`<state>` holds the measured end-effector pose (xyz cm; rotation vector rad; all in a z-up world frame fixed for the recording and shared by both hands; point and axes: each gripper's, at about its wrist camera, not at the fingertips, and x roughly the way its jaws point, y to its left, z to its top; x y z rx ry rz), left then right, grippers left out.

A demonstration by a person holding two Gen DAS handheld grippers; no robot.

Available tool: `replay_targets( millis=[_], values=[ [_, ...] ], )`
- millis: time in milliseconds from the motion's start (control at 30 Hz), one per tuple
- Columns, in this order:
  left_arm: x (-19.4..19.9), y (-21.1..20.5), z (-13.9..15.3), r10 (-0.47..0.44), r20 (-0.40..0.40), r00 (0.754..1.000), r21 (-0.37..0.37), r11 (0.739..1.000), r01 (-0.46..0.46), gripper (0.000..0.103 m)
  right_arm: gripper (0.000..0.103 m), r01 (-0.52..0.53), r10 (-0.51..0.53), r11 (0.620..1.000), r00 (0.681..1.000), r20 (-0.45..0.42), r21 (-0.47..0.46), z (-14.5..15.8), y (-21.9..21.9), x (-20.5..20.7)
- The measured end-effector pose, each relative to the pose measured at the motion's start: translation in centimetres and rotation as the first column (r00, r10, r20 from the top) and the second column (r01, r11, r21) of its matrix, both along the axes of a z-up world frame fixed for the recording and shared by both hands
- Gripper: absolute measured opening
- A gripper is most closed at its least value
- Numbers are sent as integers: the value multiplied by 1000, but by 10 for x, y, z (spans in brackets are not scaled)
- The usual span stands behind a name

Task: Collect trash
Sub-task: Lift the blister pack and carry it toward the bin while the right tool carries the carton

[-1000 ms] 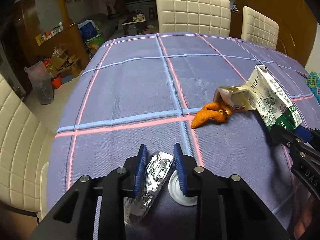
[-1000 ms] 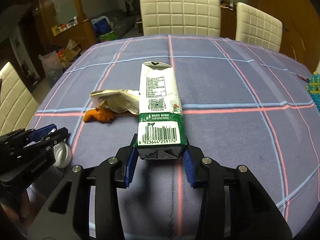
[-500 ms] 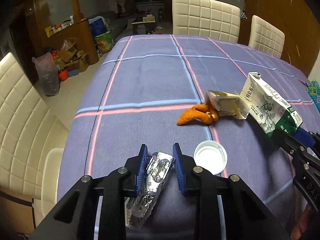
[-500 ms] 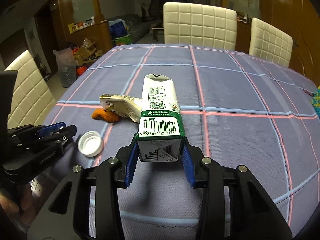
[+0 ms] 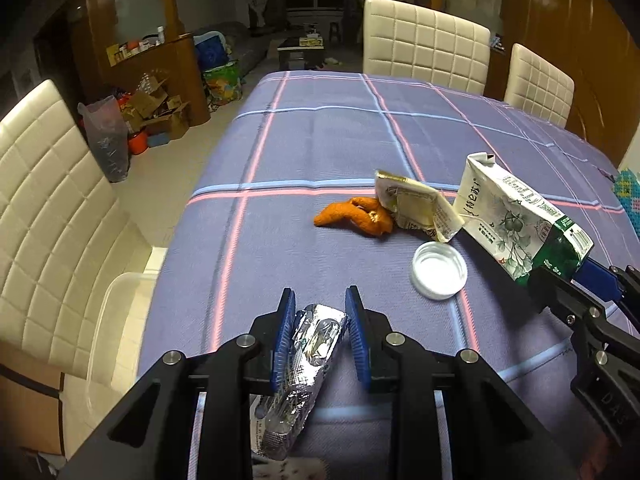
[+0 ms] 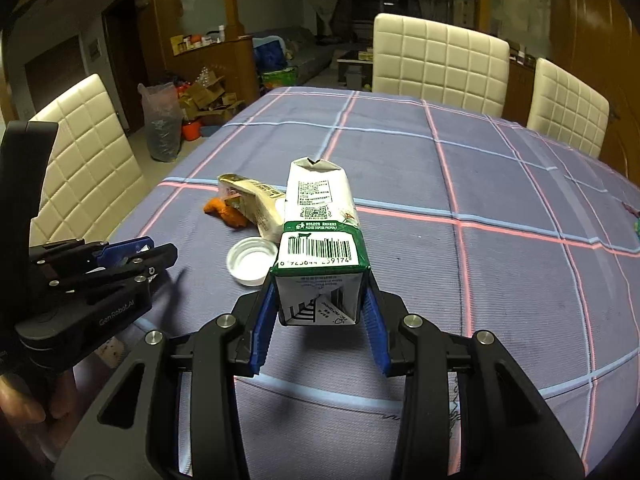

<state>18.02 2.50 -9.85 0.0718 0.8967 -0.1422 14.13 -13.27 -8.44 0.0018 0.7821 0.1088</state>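
My left gripper (image 5: 319, 342) is shut on a crumpled silver foil wrapper (image 5: 308, 352) and holds it above the near left part of the table. My right gripper (image 6: 318, 316) is shut on the base of a green and white milk carton (image 6: 318, 236), lifted off the cloth; the carton also shows in the left wrist view (image 5: 516, 216). On the purple checked tablecloth (image 5: 320, 140) lie an orange peel (image 5: 356, 220), a flattened cream carton (image 5: 416, 204) and a white lid (image 5: 440, 270). The left gripper shows in the right wrist view (image 6: 132, 252).
Cream padded chairs stand at the far side (image 5: 424, 48) and at the left (image 5: 48, 184). A clear plastic bin (image 5: 116, 320) sits on the left chair's seat by the table edge. Boxes and a bag (image 5: 108, 140) clutter the floor beyond.
Both grippers have pulled back and up toward the near left edge with their loads. The white lid, once beside the left fingers, now lies farther ahead on the cloth.
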Motion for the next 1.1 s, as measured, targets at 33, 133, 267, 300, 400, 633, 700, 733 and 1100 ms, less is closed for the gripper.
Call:
replay_targets(
  millis=[33, 133, 267, 300, 400, 633, 700, 733, 1100],
  values=[
    [-2, 4, 1, 6, 2, 1000, -4, 1000, -6, 26, 41, -1, 1, 1000, 1000, 6, 0, 2, 2, -2],
    [-9, 12, 5, 16, 12, 1000, -12, 1000, -16, 26, 41, 1, -1, 1000, 1000, 28, -2, 6, 5, -7],
    [-18, 20, 10, 23, 29, 999, -18, 1000, -23, 26, 41, -14, 14, 1000, 999, 50, -7, 13, 12, -13],
    [-20, 22, 11, 25, 33, 999, -20, 1000, -24, 26, 41, -19, 19, 1000, 998, 54, -10, 14, 14, -15],
    [-27, 29, 13, 35, 40, 999, -25, 999, -34, 26, 41, -38, 39, 999, 997, 66, -19, 17, 23, -21],
    [-40, 48, 21, 63, 57, 996, -43, 997, -60, 26, 41, -78, 81, 996, 990, 113, -35, 29, 44, -36],
    [-44, 54, 23, 74, 64, 995, -49, 996, -71, 26, 41, -94, 98, 995, 987, 127, -41, 32, 49, -39],
    [-46, 57, 25, 78, 67, 995, -50, 996, -75, 26, 41, -104, 110, 993, 985, 135, -48, 35, 53, -41],
    [-70, 87, 38, 120, 110, 987, -63, 992, -113, 26, 41, -201, 212, 976, 959, 185, -78, 47, 95, -62]
  ],
)
